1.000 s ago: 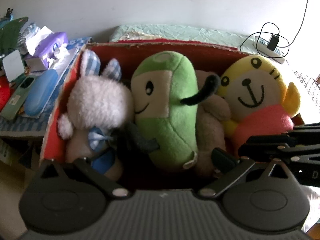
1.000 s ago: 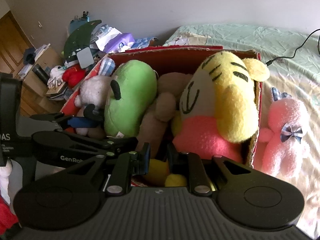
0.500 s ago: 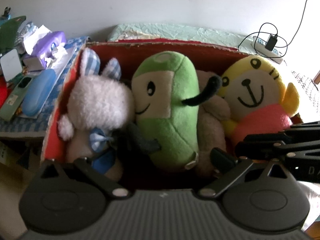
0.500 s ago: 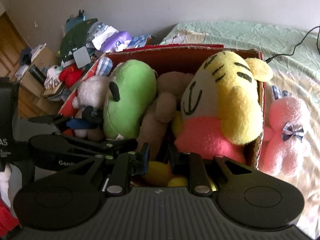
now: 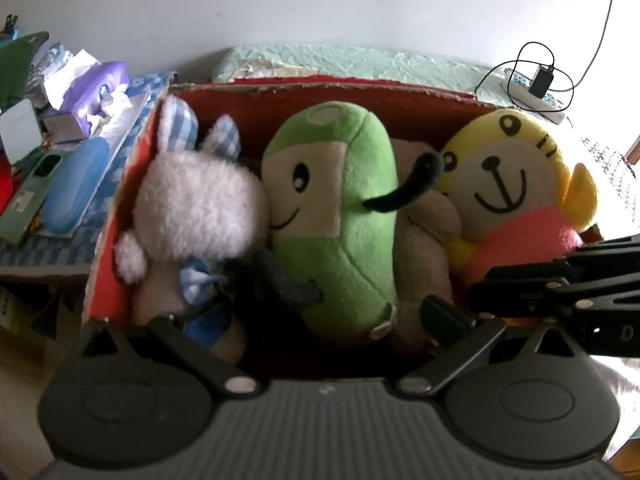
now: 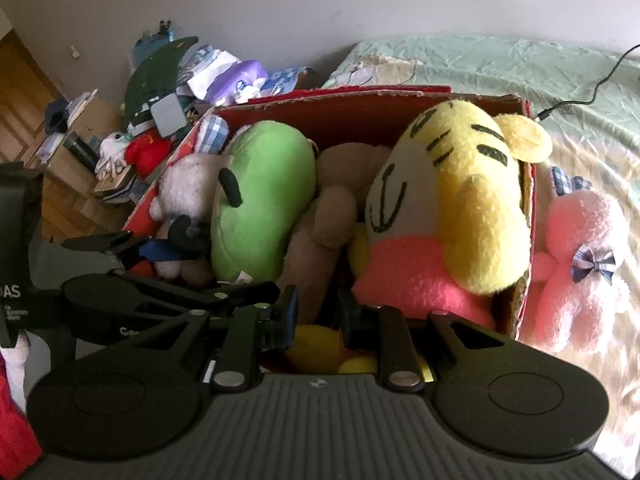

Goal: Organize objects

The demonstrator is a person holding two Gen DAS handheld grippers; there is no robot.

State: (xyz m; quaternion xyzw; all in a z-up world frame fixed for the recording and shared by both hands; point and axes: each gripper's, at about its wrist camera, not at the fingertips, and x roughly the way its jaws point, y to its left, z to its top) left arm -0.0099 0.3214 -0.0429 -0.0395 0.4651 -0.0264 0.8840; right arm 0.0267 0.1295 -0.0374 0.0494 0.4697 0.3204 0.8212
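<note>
Since a moment ago the soft toys have stayed put, and only the right claw (image 6: 316,312) has been opening a little.

In the left view, the left claw (image 5: 304,316) is wide open with nothing squeezed, near the front of the red cardboard box (image 5: 360,96), which holds, from left to right, a fluffy white bunny with blue checked ears (image 5: 196,200), a green bean-shaped toy (image 5: 336,216), a brown soft toy (image 5: 424,248) and a yellow tiger in a pink shirt (image 5: 504,184).

In the right view, the right claw has a narrow gap that grips nothing, with the brown toy's leg showing just past it, and a fluffy pink bunny with a checked bow (image 6: 580,248) lies outside the box, right beside it on the pale green bed sheet (image 6: 520,64).
</note>
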